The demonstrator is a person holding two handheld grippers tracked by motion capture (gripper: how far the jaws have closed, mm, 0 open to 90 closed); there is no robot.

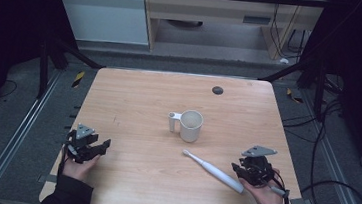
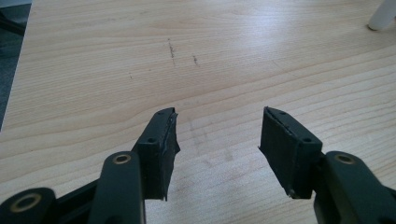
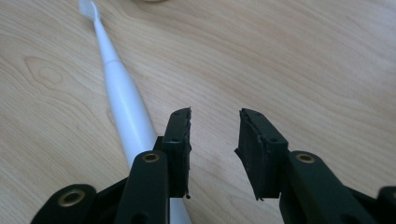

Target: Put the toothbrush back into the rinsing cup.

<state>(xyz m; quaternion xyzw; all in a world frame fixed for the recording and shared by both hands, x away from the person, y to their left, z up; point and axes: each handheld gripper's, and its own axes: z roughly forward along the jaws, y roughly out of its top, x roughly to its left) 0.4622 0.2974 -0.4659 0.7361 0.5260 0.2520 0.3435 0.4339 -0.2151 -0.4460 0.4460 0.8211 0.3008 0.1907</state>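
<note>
A white electric toothbrush (image 1: 214,170) lies flat on the wooden table (image 1: 134,92), brush head toward the middle, handle toward my right gripper (image 1: 242,171). In the right gripper view the toothbrush (image 3: 122,100) runs just left of my open jaws, outside them; the right gripper (image 3: 214,117) holds nothing. A cream mug (image 1: 190,125) with its handle to the left stands upright at the table's centre. My left gripper (image 1: 104,146) rests near the table's left front, open and empty (image 2: 219,114), over bare wood.
A small dark round disc (image 1: 217,90) sits near the table's far edge. The white mug handle (image 2: 383,16) peeks in at the top right of the left gripper view. Cables and metal frame rails lie on the floor around the table.
</note>
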